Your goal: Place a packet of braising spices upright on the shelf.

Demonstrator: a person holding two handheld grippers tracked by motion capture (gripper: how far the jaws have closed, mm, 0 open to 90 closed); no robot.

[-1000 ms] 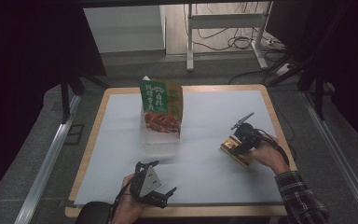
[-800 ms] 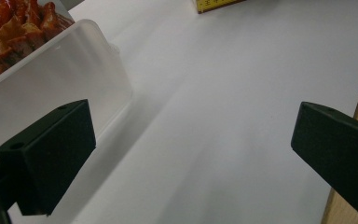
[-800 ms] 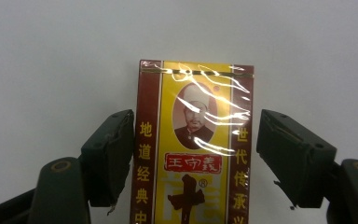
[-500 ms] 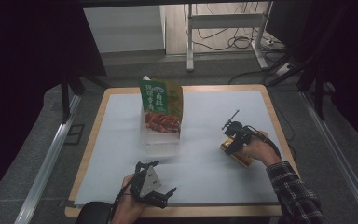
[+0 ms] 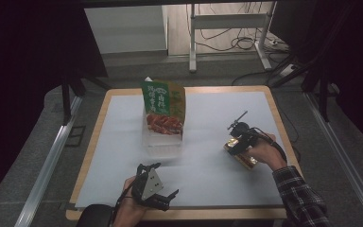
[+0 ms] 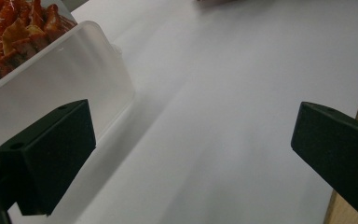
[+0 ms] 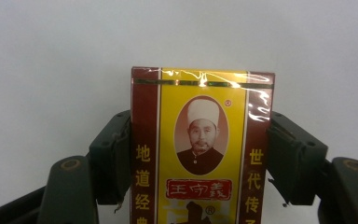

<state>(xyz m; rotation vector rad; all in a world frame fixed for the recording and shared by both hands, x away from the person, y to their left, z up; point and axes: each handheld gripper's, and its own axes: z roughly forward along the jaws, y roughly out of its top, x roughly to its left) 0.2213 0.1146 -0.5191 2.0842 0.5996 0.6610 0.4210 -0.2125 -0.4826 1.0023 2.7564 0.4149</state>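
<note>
A yellow and maroon box [image 7: 202,149] wrapped in clear film, printed with a small portrait and Chinese text, sits between the jaws of my right gripper [image 7: 200,154], which is shut on its two long sides. In the high view that box [image 5: 242,155] is at the right of the white mat with the right gripper [image 5: 236,139] over it. My left gripper [image 5: 163,201] rests near the front edge, open and holding nothing. A clear plastic tub [image 6: 60,84] lies just left of its jaws. A green snack bag [image 5: 163,106] with red food on it stands in that tub [image 5: 163,142].
The white mat [image 5: 208,113] covers a wooden table [image 5: 267,92] whose rim shows all round. Dark floor, metal rails and a desk frame with cables lie beyond the far edge. A plaid sleeve [image 5: 300,198] comes in at the lower right.
My right gripper with the box has shifted a little to the left and toward the far side, then settled. The left gripper has stayed put.
</note>
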